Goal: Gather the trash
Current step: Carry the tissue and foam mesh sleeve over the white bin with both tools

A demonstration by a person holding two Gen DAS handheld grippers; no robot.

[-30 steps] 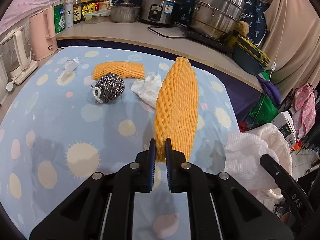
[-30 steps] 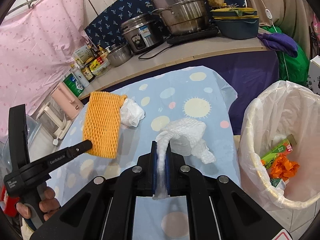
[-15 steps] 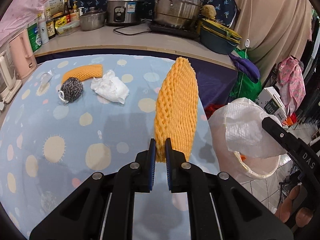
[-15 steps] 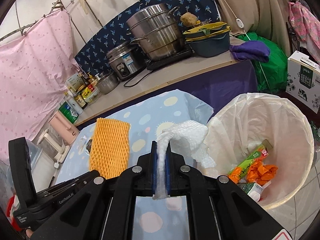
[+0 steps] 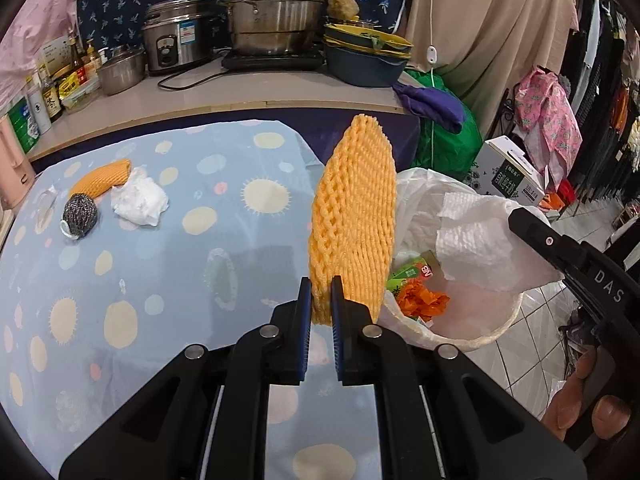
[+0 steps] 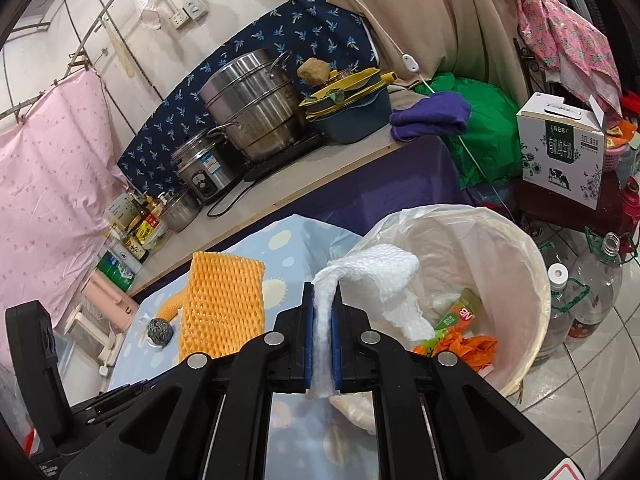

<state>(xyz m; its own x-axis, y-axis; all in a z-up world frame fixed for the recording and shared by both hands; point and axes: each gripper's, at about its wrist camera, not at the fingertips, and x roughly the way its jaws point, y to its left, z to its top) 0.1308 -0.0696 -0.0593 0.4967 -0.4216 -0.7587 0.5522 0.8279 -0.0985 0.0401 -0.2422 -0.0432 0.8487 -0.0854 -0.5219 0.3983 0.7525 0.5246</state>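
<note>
From your left gripper (image 5: 320, 308), the jaws pinch the foam net (image 5: 352, 220) by its near end, with the bin (image 5: 480, 320) just ahead to the right, a carton and orange scraps already in it, and a second net (image 5: 102, 178), a scourer (image 5: 79, 216) and a tissue wad (image 5: 140, 200) left on the table (image 5: 160, 280) far ahead to the left. From your right gripper (image 6: 322, 316), the jaws clamp the paper towel (image 6: 376, 276), which hangs over the bin's near rim. Both loads look ready to drop; three pieces remain.
</note>
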